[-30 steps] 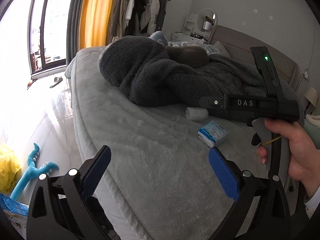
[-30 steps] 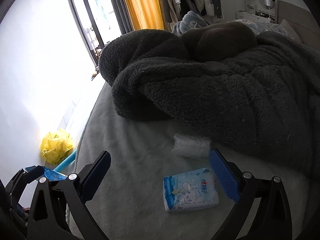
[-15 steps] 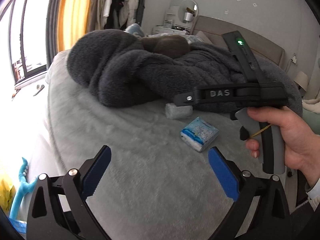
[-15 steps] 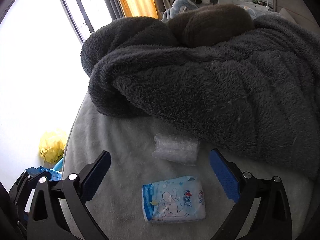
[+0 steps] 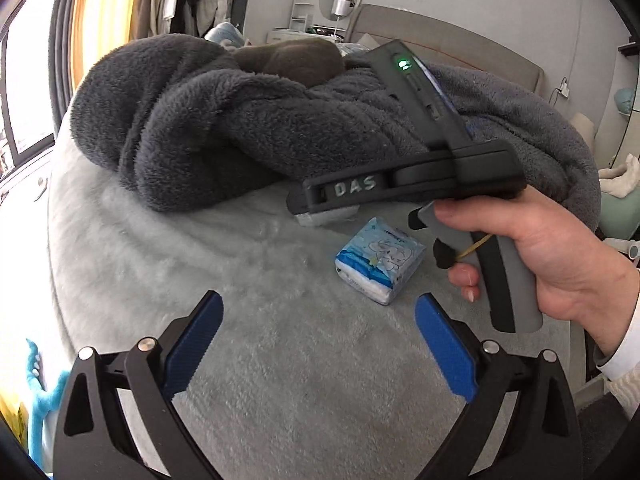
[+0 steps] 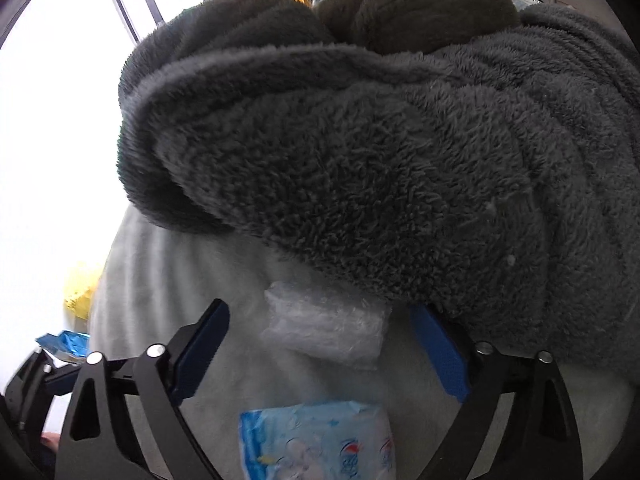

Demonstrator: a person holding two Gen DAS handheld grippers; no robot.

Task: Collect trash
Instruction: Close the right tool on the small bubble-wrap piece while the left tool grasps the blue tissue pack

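Note:
A clear bubble-wrap wad (image 6: 326, 330) lies on the grey bed cover at the edge of the dark fleece blanket. My right gripper (image 6: 320, 344) is open, its blue fingers on either side of the wad, not closed on it. A blue-and-white tissue pack (image 6: 316, 440) lies just below the wad, under the gripper; it also shows in the left wrist view (image 5: 378, 266). My left gripper (image 5: 318, 336) is open and empty above the bed, short of the pack. The right gripper's body (image 5: 404, 188) hides most of the wad (image 5: 326, 216) there.
A dark grey fleece blanket (image 6: 380, 152) is heaped across the bed (image 5: 200, 280), with a brown cushion (image 5: 296, 58) on top. A yellow bag (image 6: 82, 292) and a blue wrapper (image 6: 64, 346) lie on the floor to the left. A headboard (image 5: 460, 40) stands behind.
My right gripper has moved forward and down until the bubble-wrap wad sits between its fingers. My left gripper has swung right and closer over the bed. Both stay open.

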